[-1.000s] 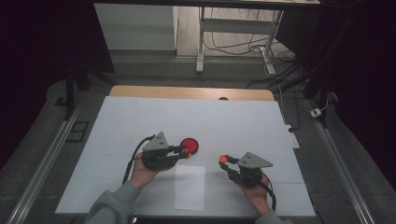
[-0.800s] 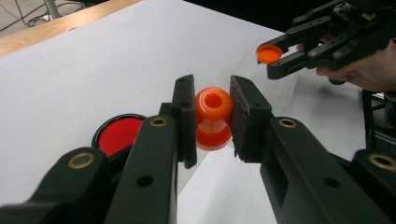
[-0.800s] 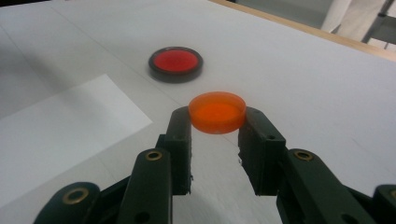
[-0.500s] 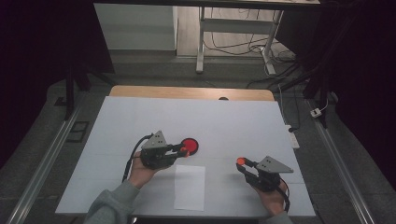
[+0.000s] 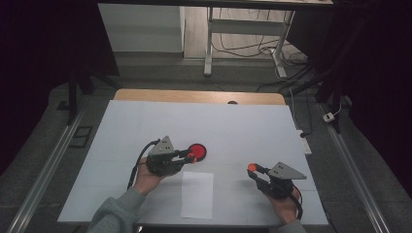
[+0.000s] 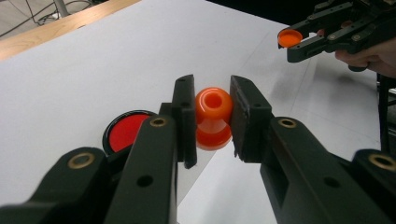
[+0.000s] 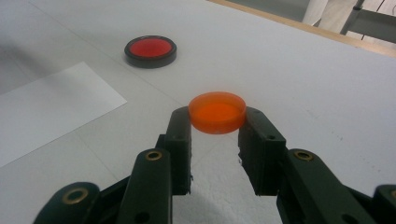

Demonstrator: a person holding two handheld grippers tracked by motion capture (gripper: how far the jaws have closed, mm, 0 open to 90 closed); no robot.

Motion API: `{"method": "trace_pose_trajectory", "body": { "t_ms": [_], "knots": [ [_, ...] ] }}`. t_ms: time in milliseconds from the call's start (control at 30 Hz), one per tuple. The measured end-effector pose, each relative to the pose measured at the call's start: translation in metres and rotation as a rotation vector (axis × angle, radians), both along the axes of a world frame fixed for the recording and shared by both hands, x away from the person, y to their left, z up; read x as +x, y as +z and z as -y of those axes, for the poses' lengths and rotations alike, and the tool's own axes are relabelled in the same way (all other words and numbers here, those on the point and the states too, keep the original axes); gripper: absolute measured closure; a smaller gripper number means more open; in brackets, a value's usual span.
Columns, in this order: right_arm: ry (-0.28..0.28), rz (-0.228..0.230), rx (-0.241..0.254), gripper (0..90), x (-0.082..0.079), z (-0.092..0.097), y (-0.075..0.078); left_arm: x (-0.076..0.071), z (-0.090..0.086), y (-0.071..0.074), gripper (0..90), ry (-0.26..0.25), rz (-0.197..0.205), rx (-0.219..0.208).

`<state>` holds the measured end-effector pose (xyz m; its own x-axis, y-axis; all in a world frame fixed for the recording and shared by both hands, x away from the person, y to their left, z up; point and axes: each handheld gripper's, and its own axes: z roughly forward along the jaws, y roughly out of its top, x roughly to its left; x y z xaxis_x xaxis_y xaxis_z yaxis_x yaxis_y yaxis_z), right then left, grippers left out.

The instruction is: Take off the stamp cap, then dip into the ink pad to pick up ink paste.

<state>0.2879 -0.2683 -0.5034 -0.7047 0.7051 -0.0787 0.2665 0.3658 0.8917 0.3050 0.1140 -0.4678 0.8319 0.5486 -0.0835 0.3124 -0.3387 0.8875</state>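
Left tool [image 6: 212, 119] grips a hollow orange plastic bottle [image 6: 213, 116]; right tool [image 7: 215, 126] pinches its shallow orange plastic cap [image 7: 217, 112] (edge-held, so it may slip).

The room is dark, and the light falls mostly on the table [image 5: 145, 126], which has a white cover; a strip of light wood [image 5: 194, 95] shows at its far edge. Beyond the table the floor [image 5: 160, 68] is grey. There stands a white metal frame [image 5: 210, 43] of another table, and black cables [image 5: 243, 46] lie on the floor under it. A white board [image 5: 141, 29] leans behind. At both sides of the table run metal rails [image 5: 43, 165]. At the right, a white power strip [image 5: 304, 144] lies near the table edge.
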Motion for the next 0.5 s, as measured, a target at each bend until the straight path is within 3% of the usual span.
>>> {"method": "trace_pose_trajectory", "body": {
  "t_ms": [500],
  "knots": [
    [0.000, 0.002, 0.003, 64.7, 0.0002, 0.0003, 0.0006, 0.0060, 0.0000, 0.0031, 72.8, 0.011, 0.007, 0.009]
  ]
}}
